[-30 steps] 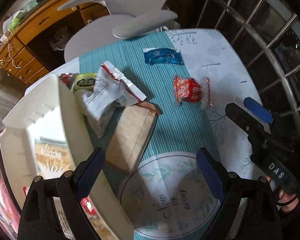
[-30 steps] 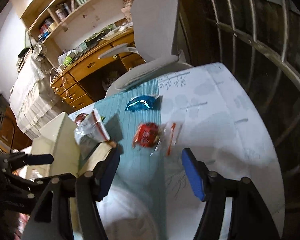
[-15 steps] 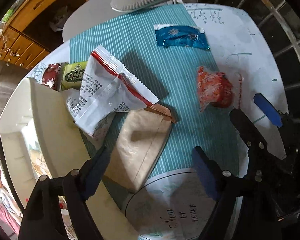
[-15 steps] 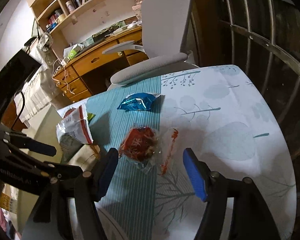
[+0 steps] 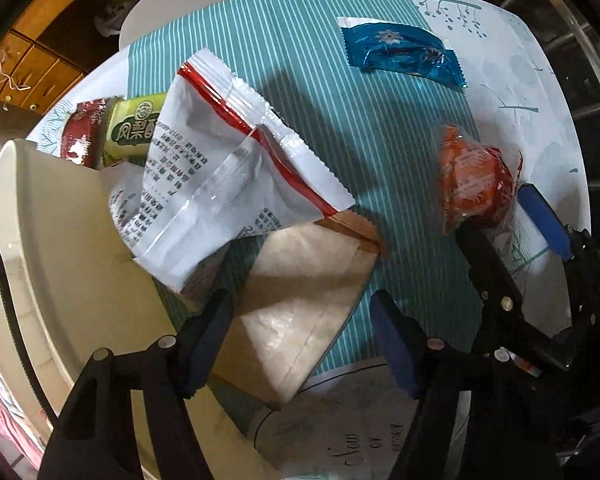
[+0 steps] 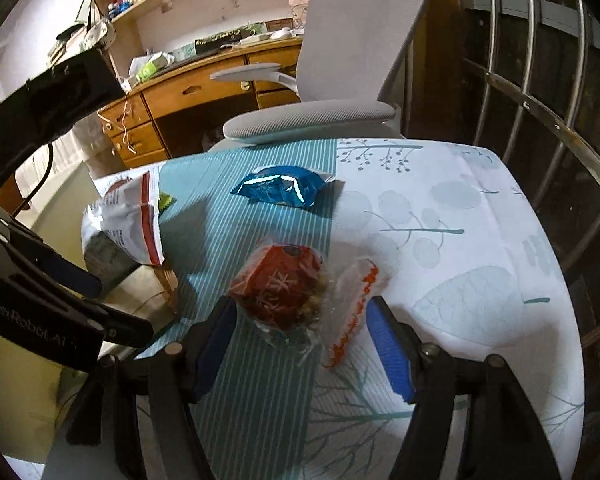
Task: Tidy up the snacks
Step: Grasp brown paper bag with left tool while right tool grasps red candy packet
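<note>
Table: red snack between open right gripper fingers.

Glossy crinkled plastic red snack wrapper, matt kraft-paper pouch, striped cloth tablecloth.

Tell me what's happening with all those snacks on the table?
Someone is tidying snacks with a gripper in each hand. The right gripper is open around the red snack packet, not squeezing it yet. The left gripper is open over the brown paper packet, which lies partly under the white bag with the red stripe. A blue packet waits farther back, and the cream bin stands at the left.
</note>
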`<action>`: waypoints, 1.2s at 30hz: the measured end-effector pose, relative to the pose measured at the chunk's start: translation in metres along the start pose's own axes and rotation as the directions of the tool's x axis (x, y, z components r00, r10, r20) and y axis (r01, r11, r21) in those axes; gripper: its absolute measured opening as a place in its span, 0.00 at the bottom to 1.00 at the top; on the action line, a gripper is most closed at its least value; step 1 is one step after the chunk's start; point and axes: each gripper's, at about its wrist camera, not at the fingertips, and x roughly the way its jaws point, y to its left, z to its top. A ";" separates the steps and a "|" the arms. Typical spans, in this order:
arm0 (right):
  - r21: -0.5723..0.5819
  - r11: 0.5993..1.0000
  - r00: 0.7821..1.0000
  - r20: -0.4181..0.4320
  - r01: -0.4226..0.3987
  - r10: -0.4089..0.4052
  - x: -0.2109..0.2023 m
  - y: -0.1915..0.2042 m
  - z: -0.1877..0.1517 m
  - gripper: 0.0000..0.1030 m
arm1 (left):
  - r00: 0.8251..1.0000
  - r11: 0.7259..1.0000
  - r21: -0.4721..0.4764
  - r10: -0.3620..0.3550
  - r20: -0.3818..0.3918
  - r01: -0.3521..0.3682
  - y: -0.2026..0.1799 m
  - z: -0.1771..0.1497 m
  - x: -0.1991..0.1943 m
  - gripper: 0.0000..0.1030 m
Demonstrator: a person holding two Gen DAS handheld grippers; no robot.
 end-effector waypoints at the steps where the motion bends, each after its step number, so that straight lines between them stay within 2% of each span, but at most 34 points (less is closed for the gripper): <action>1: -0.001 1.000 1.000 -0.003 0.014 -0.014 0.002 0.001 0.000 0.66 | 1.000 1.000 -0.003 0.000 -0.003 0.000 0.002 0.002 0.002 0.67; 7: -0.022 0.998 0.998 -0.001 0.065 -0.065 0.007 0.006 -0.001 0.66 | 1.000 1.000 0.002 -0.017 -0.010 0.017 0.009 0.002 0.012 0.67; 13: -0.030 0.997 0.997 -0.002 0.071 -0.071 0.008 0.008 0.000 0.65 | 1.000 1.000 -0.001 -0.010 0.008 0.010 0.008 0.003 0.016 0.62; 16: -0.039 0.997 0.998 0.002 0.067 -0.067 0.007 0.009 -0.001 0.60 | 1.000 1.000 -0.013 -0.012 0.017 0.012 0.009 0.003 0.017 0.60; 18: -0.057 0.996 0.998 0.005 0.064 -0.064 0.007 0.012 -0.001 0.53 | 1.000 1.000 -0.015 -0.014 0.015 0.014 0.006 -0.002 0.014 0.55; 22: -0.113 0.989 0.995 0.002 0.100 -0.100 0.005 0.021 -0.004 0.44 | 1.000 0.999 -0.026 -0.020 0.017 0.021 0.004 -0.006 0.015 0.55; 27: -0.095 0.991 0.995 -0.024 0.097 -0.099 0.003 0.017 -0.001 0.36 | 0.999 0.997 -0.056 -0.051 0.008 0.052 0.006 -0.013 0.016 0.53; 36: -0.080 0.994 0.996 -0.042 0.070 -0.073 -0.002 0.011 -0.001 0.34 | 0.997 0.995 -0.077 -0.067 0.039 0.070 0.010 -0.026 0.002 0.53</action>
